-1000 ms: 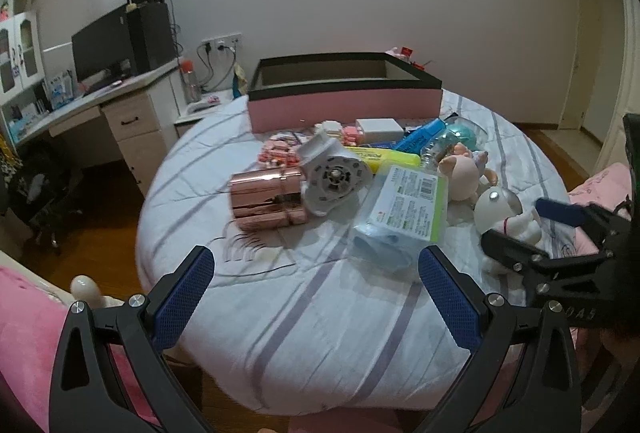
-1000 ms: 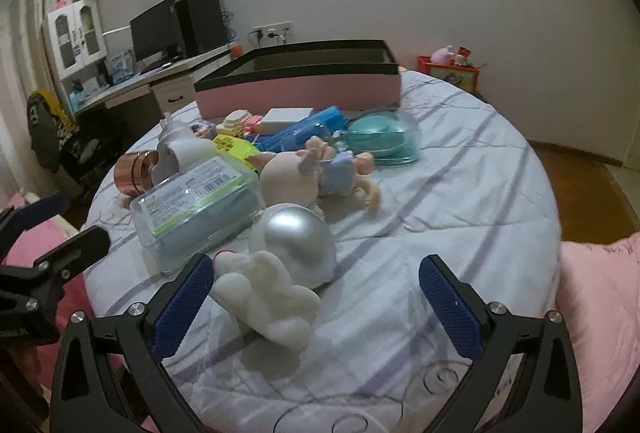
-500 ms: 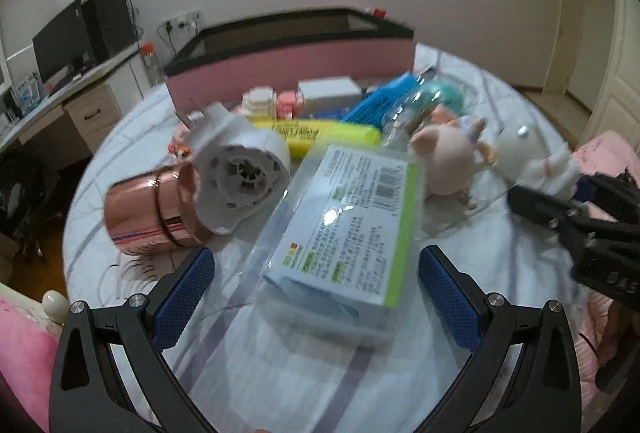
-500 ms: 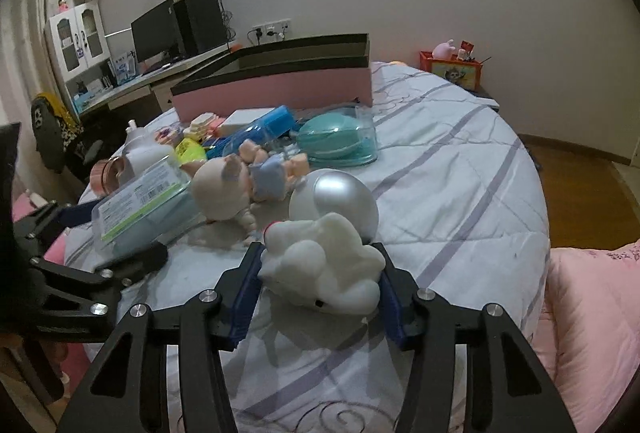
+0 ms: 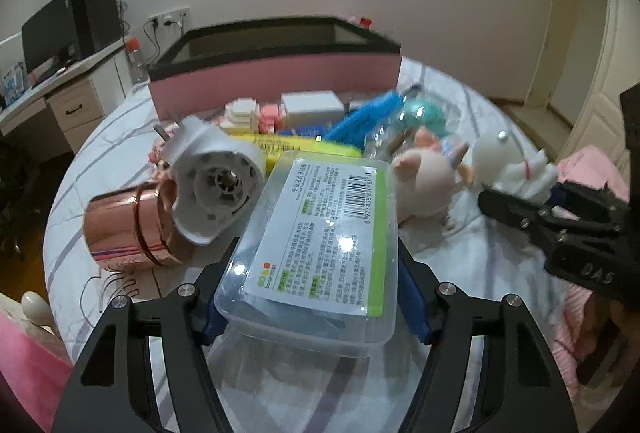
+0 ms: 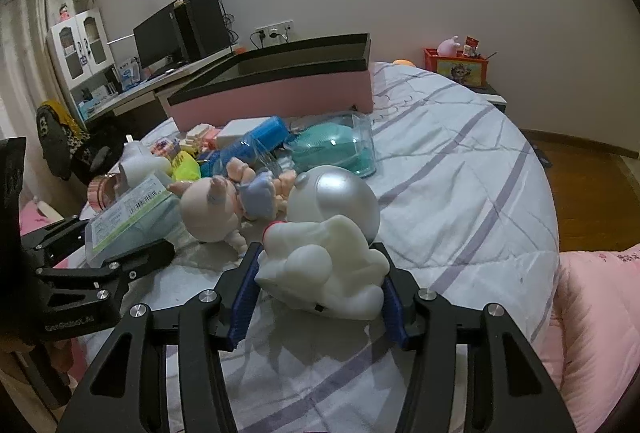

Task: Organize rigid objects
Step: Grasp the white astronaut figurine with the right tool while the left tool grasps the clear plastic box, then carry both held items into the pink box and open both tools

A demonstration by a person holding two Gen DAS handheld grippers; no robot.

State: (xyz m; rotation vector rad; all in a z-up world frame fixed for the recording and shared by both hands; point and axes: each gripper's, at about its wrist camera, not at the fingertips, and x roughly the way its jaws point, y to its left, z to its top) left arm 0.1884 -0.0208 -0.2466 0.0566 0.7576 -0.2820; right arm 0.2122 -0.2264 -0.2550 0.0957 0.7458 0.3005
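Observation:
My left gripper (image 5: 312,297) is shut on a clear plastic box with a green-and-white label (image 5: 320,245), holding its near end. My right gripper (image 6: 316,301) is shut on a white astronaut figure with a silver helmet (image 6: 324,257). A pig doll (image 6: 208,209) lies just left of the astronaut. A pink open box with a dark rim (image 5: 276,73) stands at the back of the round bed. The right gripper also shows at the right of the left wrist view (image 5: 532,201).
A rose-gold tape roll (image 5: 124,229) and a white round device (image 5: 216,185) lie left of the clear box. A yellow pack (image 5: 304,149), blue brush (image 5: 360,121), teal item in a clear case (image 6: 336,149) and small boxes lie before the pink box. A desk with monitor (image 6: 160,37) stands behind.
My left gripper moved forward and closed on the clear box. My right gripper closed on the astronaut figure and still holds it.

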